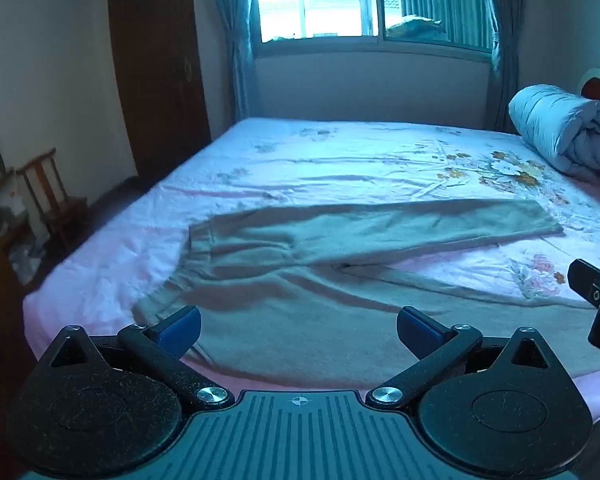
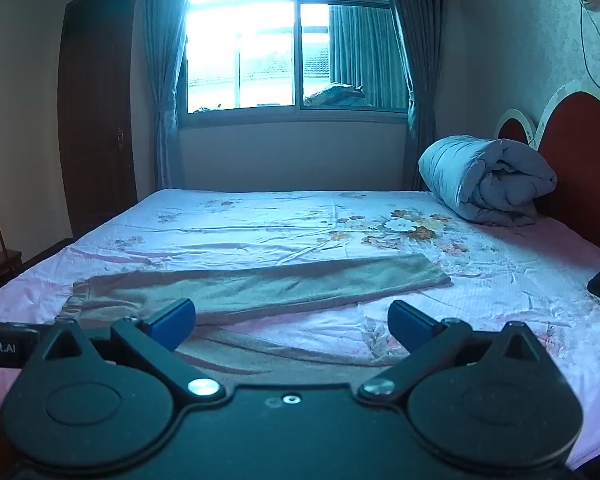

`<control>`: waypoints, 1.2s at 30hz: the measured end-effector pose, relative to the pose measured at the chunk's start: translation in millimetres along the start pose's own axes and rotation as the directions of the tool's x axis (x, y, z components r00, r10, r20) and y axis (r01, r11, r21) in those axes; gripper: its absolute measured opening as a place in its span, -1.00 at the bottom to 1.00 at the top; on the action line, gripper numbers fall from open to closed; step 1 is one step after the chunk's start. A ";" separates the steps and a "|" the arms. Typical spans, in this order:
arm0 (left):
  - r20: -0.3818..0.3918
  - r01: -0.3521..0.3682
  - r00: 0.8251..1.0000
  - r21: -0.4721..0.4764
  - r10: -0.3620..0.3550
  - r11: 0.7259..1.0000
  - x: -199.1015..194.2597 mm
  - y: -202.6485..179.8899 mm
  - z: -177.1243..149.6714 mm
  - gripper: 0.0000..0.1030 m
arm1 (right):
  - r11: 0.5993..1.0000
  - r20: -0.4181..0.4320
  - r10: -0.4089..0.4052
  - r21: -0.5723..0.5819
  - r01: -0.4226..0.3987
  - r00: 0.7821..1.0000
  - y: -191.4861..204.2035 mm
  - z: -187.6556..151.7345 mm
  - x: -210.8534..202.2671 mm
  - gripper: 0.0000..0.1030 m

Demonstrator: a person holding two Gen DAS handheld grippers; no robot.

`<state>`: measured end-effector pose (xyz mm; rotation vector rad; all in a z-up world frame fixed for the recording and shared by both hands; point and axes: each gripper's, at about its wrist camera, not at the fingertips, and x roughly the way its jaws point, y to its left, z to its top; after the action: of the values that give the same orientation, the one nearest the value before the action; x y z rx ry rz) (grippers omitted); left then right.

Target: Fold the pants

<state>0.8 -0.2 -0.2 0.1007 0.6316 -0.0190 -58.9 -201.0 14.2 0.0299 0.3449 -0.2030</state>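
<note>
Grey-beige pants [image 1: 300, 264] lie spread flat on the bed, waistband at the left, both legs running to the right and splayed apart. In the right wrist view the pants [image 2: 260, 284] show with the far leg stretched across the sheet. My left gripper [image 1: 299, 326] hovers open above the near leg, close to the waistband, with nothing between its blue pads [image 1: 180, 330]. My right gripper [image 2: 292, 320] is open too, over the gap between the legs, and its body shows at the right edge of the left wrist view as the right gripper [image 1: 598, 304].
The bed [image 1: 340, 152] has a pink flowered sheet. A rolled grey quilt [image 2: 488, 180] lies by the red headboard [image 2: 580, 152]. A dark wooden door [image 1: 156, 68] and small wooden chair [image 1: 52, 196] stand at the left; a window [image 2: 260, 48] with curtains is behind.
</note>
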 end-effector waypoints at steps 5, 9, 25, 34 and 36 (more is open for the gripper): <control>0.027 -0.011 1.000 0.038 0.010 0.999 -0.5 -6.5 -2.6 1.00 | 1.000 -0.002 0.005 0.005 -0.005 1.000 1.0 2.6 1.8 0.89; 0.030 -0.013 0.999 0.029 0.012 1.000 -0.7 -8.2 -3.2 1.00 | 1.000 0.000 0.004 0.005 -0.004 1.000 1.3 -1.2 0.7 0.88; 0.034 -0.009 0.999 -0.005 0.009 1.000 -5.3 0.9 -3.7 1.00 | 0.999 0.011 -0.004 0.032 0.004 1.000 -0.1 3.2 -3.2 0.89; 0.033 -0.008 0.999 -0.001 0.008 1.000 -7.5 2.1 -4.7 1.00 | 0.999 0.019 0.001 0.033 -0.001 1.000 -0.7 0.6 -3.7 0.89; 0.032 -0.009 0.999 -0.004 0.009 1.000 -7.6 2.2 -4.4 1.00 | 0.999 0.020 0.000 0.034 -0.001 1.000 -1.8 0.5 -3.7 0.89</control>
<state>-7.8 2.3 0.9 0.0991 0.5987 -0.0109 -62.5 -202.1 16.0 0.0620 0.3219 -0.2085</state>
